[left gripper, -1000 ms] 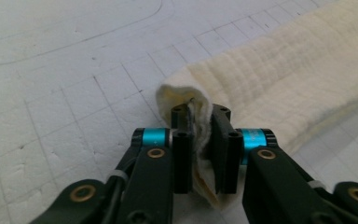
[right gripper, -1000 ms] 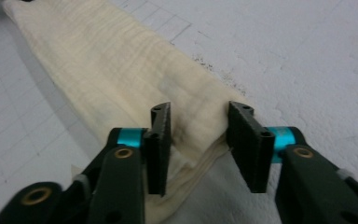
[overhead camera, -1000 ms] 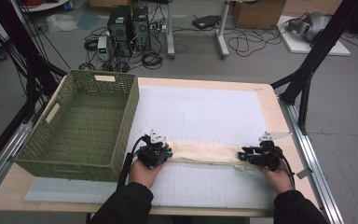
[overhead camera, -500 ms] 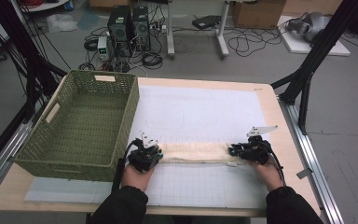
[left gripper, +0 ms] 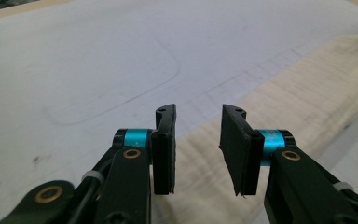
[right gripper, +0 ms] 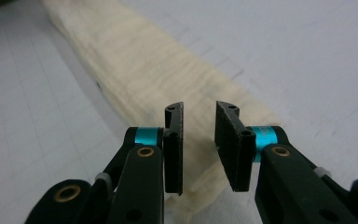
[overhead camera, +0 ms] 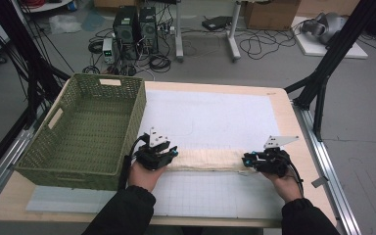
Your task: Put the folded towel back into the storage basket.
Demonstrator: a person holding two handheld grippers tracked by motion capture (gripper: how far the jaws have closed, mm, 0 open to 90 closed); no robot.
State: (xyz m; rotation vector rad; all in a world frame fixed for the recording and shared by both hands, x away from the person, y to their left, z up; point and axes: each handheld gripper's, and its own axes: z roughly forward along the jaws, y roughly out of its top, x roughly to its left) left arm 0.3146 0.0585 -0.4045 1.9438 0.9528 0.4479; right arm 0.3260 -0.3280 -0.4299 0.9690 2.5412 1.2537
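Folded cream cloth (overhead camera: 205, 160) lies along table's near edge, left gripper (left gripper: 196, 140) just opened, right gripper (right gripper: 199, 137) closing, both empty: pinch both ends evenly, lift together.

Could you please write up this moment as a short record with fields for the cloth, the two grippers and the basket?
cloth: cream folded strip lying flat on the white mat
left gripper: over the strip's left end, jaws apart, just been opening, nothing gripped
right gripper: over the strip's right end, jaws apart, just been closing, not pinching
basket: green wicker, left of the mat
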